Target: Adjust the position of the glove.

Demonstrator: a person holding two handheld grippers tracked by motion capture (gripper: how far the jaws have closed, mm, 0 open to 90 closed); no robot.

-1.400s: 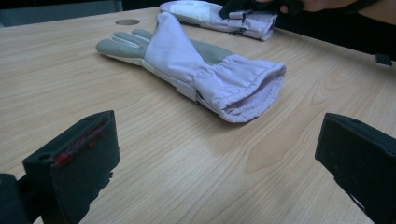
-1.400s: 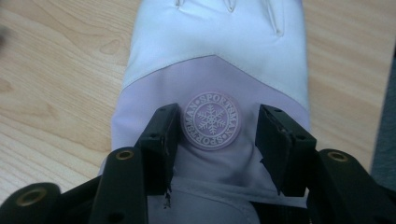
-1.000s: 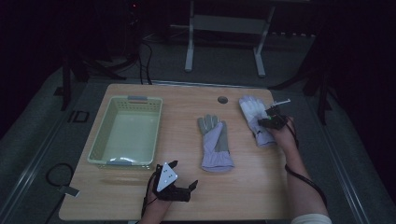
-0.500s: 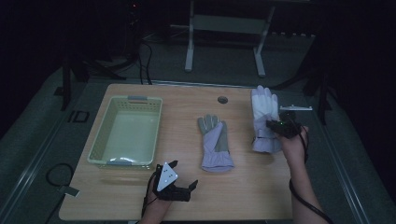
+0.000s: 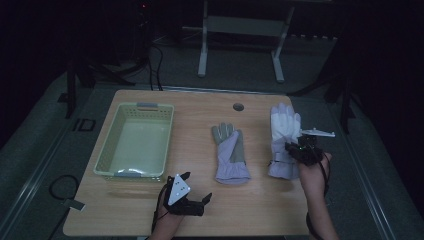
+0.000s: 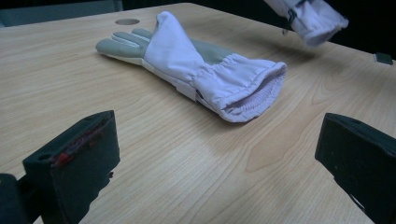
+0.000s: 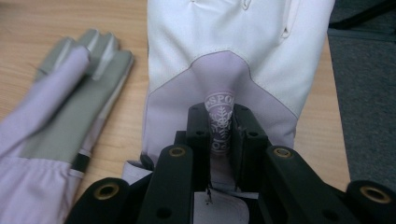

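Two gloves on a wooden table (image 5: 150,210), two grippers at work. Nearest, at the front edge, left gripper (image 5: 197,199) idle, jaws spread wide, aimed across bare wood at the open cuff of the grey-palmed glove (image 5: 231,154). Farther right, right gripper (image 5: 291,149) pinching a fold of the white glove (image 5: 285,125) near its wrist, jaws pressed on a printed patch (image 7: 220,122), cuff raised off the wood. Long axis of the white glove running away from the person, fingers toward the far edge. Basket (image 5: 102,162) well apart to the left, beyond the grey-palmed glove; likely a long carry leftward across the table.
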